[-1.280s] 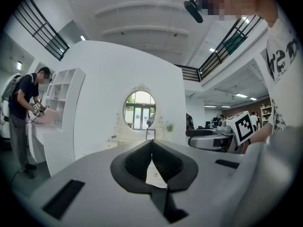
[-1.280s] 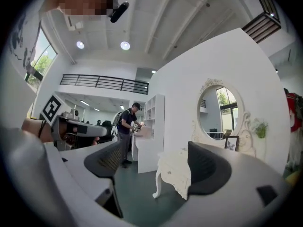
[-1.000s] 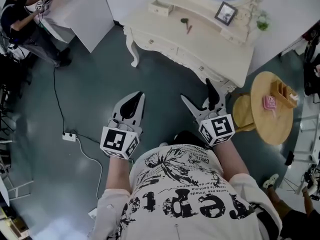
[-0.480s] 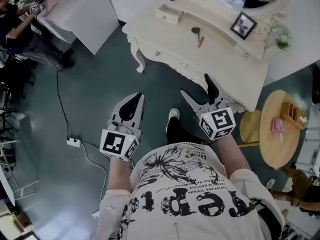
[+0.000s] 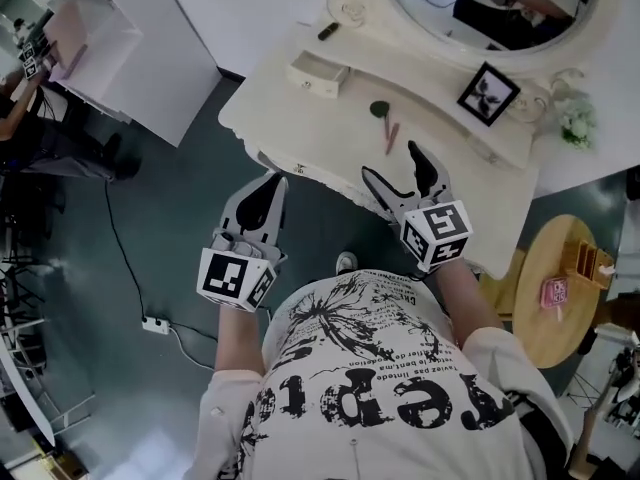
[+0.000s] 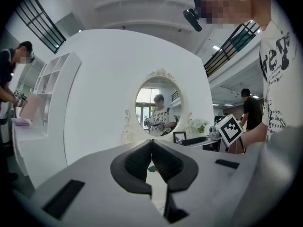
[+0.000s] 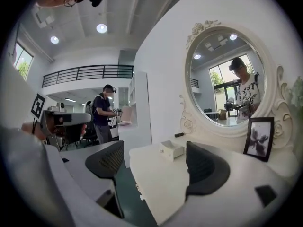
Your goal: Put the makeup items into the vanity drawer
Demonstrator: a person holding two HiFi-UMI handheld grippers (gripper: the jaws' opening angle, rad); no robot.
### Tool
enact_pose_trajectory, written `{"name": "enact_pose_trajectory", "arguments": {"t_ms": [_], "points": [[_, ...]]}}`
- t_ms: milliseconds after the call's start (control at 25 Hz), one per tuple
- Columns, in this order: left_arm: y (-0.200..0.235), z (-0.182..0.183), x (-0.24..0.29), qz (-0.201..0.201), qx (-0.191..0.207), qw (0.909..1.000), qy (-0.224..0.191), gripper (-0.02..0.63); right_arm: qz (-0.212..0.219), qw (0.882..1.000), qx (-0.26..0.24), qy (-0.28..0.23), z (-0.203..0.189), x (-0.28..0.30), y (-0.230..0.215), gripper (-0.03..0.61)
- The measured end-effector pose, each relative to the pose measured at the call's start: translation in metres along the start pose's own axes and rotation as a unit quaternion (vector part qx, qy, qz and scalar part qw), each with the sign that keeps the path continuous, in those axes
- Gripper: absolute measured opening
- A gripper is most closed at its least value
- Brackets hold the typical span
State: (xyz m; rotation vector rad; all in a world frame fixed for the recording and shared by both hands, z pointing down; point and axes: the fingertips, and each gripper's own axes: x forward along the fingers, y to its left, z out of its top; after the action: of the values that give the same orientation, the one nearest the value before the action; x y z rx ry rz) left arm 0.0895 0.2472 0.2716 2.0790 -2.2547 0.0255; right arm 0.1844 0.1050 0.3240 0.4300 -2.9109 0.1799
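Observation:
The cream vanity (image 5: 440, 183) fills the top of the head view. On its top lie a round green makeup item (image 5: 380, 109) and a pink stick (image 5: 391, 138), with a small open drawer box (image 5: 318, 74) and a black stick (image 5: 327, 31) further left. My right gripper (image 5: 395, 166) hovers over the vanity's front edge, just short of the pink stick; its jaws are closing with nothing between them. In the right gripper view the drawer box (image 7: 171, 149) shows between the wide fingers (image 7: 206, 169). My left gripper (image 5: 272, 183) is shut and empty at the vanity's left front corner.
An oval mirror (image 5: 480, 8), a picture frame (image 5: 488, 93) and white flowers (image 5: 573, 123) stand at the vanity's back. A round wooden side table (image 5: 530, 318) with a pink item (image 5: 553, 291) is at the right. A power strip (image 5: 154, 324) lies on the floor. A white shelf unit (image 5: 110, 48) stands far left.
The person has stepped up to the vanity. Both grippers went from over the floor to the vanity's front edge, the right one now over the tabletop near the pink stick.

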Motion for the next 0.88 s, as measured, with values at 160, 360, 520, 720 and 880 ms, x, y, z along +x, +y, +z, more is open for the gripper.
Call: {"name": "enact_pose_trajectory", "arguments": {"t_ms": [160,360,520,720,880], "points": [[0.020,-0.001,0.045,-0.017,0.007,0.9997,0.013,0.014,-0.024,0.999,0.023,0.014,0.000,0.029,-0.036,0.411],[0.043,-0.003,0.094,-0.050,0.023,0.9982,0.024,0.014,-0.043,0.998,0.028,0.038,-0.006,0.067,-0.063,0.405],[0.062,-0.006,0.148,-0.105,0.034,0.9936,0.025,0.014,-0.085,0.994,0.041,0.050,-0.014,0.099,-0.090,0.394],[0.089,-0.008,0.212,-0.192,0.031,0.9801,0.037,0.014,-0.147,0.982,0.066,0.101,-0.042,0.137,-0.116,0.374],[0.110,-0.010,0.255,-0.240,0.026,0.9695,0.040,0.014,-0.170,0.972,0.090,0.138,-0.064,0.174,-0.139,0.350]]}}
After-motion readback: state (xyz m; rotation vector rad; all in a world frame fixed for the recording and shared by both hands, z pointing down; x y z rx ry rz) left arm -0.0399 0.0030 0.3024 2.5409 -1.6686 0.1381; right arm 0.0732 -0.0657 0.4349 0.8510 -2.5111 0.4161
